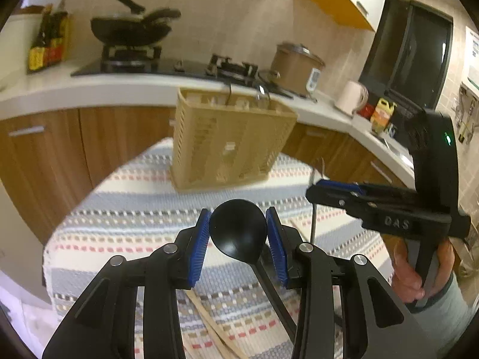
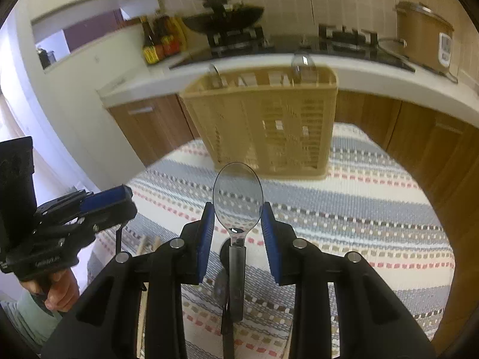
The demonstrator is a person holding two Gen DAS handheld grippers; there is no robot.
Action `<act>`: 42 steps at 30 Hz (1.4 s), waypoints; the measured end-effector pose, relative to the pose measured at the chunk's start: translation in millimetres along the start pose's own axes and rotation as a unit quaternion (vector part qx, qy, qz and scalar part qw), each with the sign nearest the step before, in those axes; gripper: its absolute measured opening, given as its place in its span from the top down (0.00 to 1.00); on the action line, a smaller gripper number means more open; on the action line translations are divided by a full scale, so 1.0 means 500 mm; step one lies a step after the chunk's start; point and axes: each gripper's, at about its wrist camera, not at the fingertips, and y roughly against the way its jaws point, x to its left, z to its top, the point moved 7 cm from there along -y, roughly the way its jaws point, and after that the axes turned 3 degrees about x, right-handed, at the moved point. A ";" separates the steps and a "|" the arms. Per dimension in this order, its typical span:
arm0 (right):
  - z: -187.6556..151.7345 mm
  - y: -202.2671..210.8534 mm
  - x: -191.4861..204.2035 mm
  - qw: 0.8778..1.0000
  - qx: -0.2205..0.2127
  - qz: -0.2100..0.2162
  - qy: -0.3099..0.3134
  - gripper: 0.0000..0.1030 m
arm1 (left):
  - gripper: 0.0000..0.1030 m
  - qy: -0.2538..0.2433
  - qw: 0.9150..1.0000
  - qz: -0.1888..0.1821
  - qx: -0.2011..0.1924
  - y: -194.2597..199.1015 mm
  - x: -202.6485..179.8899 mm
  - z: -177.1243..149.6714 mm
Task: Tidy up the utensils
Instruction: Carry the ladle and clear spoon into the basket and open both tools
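My left gripper is shut on the bowl of a black plastic spoon, held above the striped cloth; its handle runs down toward me. My right gripper is shut on the bowl of a metal spoon, whose handle hangs down. A beige slotted utensil basket stands on the cloth ahead of both grippers, with several utensils in it. The right gripper also shows at the right in the left wrist view; the left gripper shows at the left in the right wrist view.
Wooden chopsticks lie on the striped cloth below my left gripper. Another dark utensil lies under my right gripper. Behind the table is a counter with a stove and wok, a rice cooker and sauce bottles.
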 end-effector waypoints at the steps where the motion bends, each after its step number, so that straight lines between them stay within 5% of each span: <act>1: 0.003 0.007 0.004 1.000 -0.012 0.004 0.002 0.72 | 0.65 0.001 1.000 0.001 -0.007 0.005 -0.001 0.006; 14: 0.090 0.097 0.026 0.990 -0.139 0.024 -0.006 0.72 | 0.65 -0.006 0.990 0.057 -0.132 0.084 0.014 0.144; 29: 0.292 0.139 -0.074 0.966 -0.251 -0.039 -0.041 0.72 | 0.65 -0.080 0.944 0.163 -0.276 0.068 -0.029 0.360; 34: 0.354 0.124 -0.100 0.956 -0.279 -0.076 -0.039 0.72 | 0.65 -0.095 0.934 0.189 -0.288 0.023 -0.022 0.391; 42: 0.361 0.030 -0.137 0.953 -0.270 -0.133 -0.027 0.72 | 0.65 -0.071 0.935 0.213 -0.275 -0.055 0.033 0.396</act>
